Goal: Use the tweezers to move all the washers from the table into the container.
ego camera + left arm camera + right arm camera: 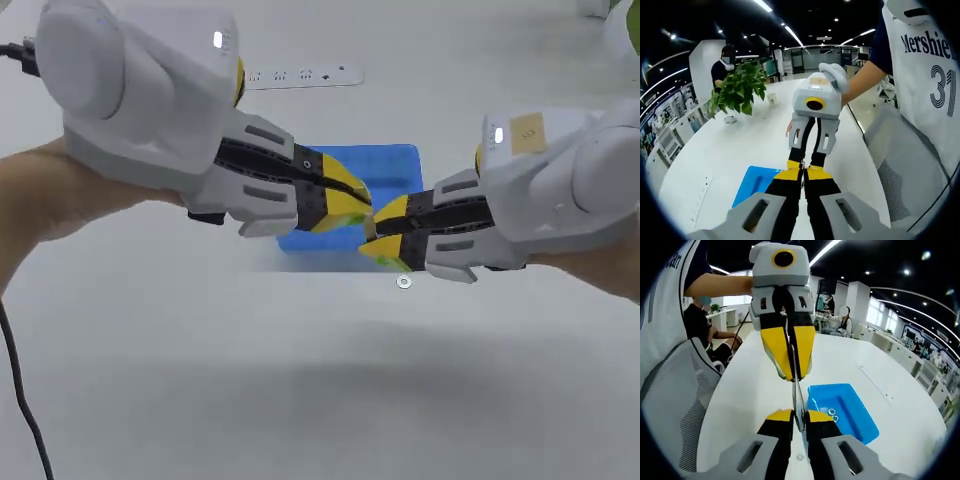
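Gripping the tweezers point(797, 396) from both ends, my left tool point(352, 203) and right tool point(378, 240) are each clenched on them, tips nearly meeting above the desk point(250, 380). One washer point(403, 283) lies on the desk just beside the right tool. Behind the tips sits the blue container point(395, 165), with other washers point(832, 414) inside.

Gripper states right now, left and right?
Left gripper: closed on the tweezers.
Right gripper: closed on the same tweezers.
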A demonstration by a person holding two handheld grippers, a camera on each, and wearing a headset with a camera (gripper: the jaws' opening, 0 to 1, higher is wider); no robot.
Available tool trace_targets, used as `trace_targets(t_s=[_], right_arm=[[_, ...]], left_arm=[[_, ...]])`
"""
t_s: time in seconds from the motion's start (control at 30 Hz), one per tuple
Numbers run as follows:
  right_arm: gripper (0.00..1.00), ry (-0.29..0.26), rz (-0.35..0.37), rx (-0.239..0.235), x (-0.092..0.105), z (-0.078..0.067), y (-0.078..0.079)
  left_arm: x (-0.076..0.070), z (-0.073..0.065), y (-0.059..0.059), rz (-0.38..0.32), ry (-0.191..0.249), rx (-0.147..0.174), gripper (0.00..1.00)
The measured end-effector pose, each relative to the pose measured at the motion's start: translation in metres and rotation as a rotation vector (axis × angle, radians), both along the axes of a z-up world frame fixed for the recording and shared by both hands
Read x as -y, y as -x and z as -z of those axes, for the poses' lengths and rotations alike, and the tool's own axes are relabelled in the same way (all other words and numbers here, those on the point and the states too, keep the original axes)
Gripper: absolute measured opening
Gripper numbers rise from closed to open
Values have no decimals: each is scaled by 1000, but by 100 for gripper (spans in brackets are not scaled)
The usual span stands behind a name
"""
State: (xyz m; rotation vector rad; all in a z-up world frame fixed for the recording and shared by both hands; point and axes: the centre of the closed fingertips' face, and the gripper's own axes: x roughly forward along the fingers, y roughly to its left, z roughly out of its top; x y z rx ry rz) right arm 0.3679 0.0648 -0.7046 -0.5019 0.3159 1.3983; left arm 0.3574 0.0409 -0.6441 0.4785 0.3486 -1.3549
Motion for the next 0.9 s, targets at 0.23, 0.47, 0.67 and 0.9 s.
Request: trace_targets(t_s=[0.23, 0.47, 0.67, 0.9], right_arm=[[10, -2, -3, 37, -11, -8, -26], [10, 17, -4, 81, -16, -5, -51], [10, 60, 0, 97, -17, 15, -76], [10, 76, 14, 49, -22, 43, -93]], left_arm=[[-9, -8, -24, 0, -21, 47, 6], [-16, -1, -51, 4, -41, 68, 6], [-18, 16, -70, -34, -33, 78, 6], [-23, 42, -88, -50, -48, 49, 6]])
